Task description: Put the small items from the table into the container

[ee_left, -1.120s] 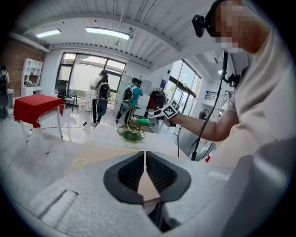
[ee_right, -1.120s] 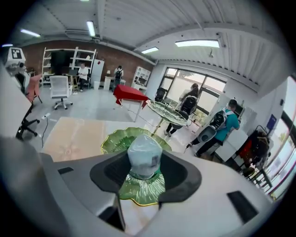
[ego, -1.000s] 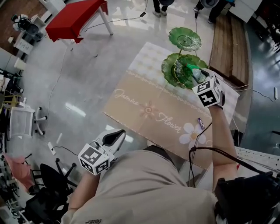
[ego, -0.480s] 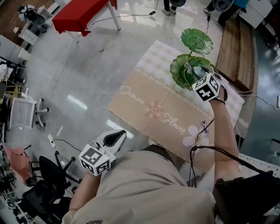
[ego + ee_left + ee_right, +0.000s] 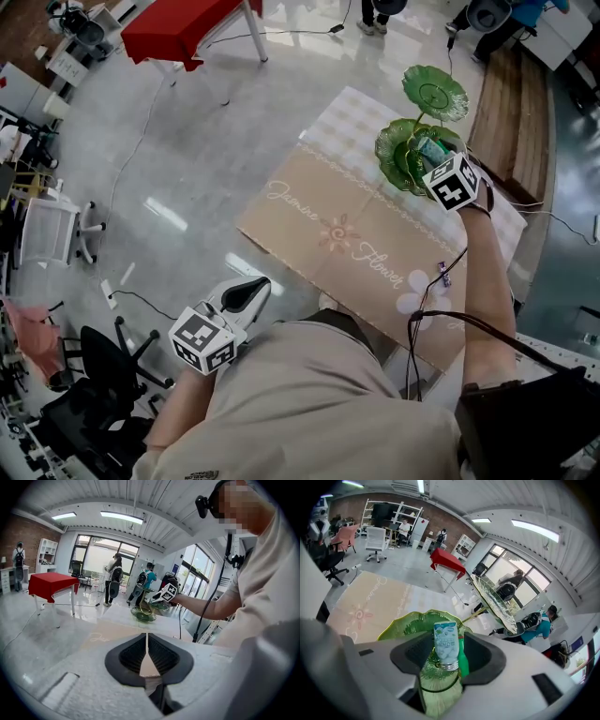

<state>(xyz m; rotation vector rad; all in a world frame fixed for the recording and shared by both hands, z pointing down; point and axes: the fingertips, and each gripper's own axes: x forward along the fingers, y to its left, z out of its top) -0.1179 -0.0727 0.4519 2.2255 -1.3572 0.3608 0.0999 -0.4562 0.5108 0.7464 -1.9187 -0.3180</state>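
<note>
The step in hand looks like the drop. The right claw point(image 5: 449, 639) hangs over the lower green dish point(image 5: 401, 625) of the two-tier leaf stand at the far right of the bench point(image 5: 309, 220). A small bottle point(image 5: 445, 648) of white pellets sits between its pads. The jaws are opening, yet in the right gripper view both pads appear to touch the bottle, with a green part of it lying against the right-hand pad. I judge it gripped at this moment, not falling.

To do this well, the bottle should land in the hollow of the dish, not on its wavy rim. The claw points down at a slant and the bottle sits above the dish's centre rings, which seems a fair spot. The release should be slow and low, since a round bottle will probably roll or bounce on a hard, glossy dish and could slide off the lip. The upper dish point(image 5: 494, 604) and its stem stand just beside the claw. A sideways pull-out might knock the stand, so backing out along the claw's own line looks safer.

The left claw point(image 5: 147, 637) is clenched with nothing in it, off the near edge of the bench and well apart from the work. A small purple item point(image 5: 443, 274) lies on the bench near the right arm and is probably the next thing to collect.
</note>
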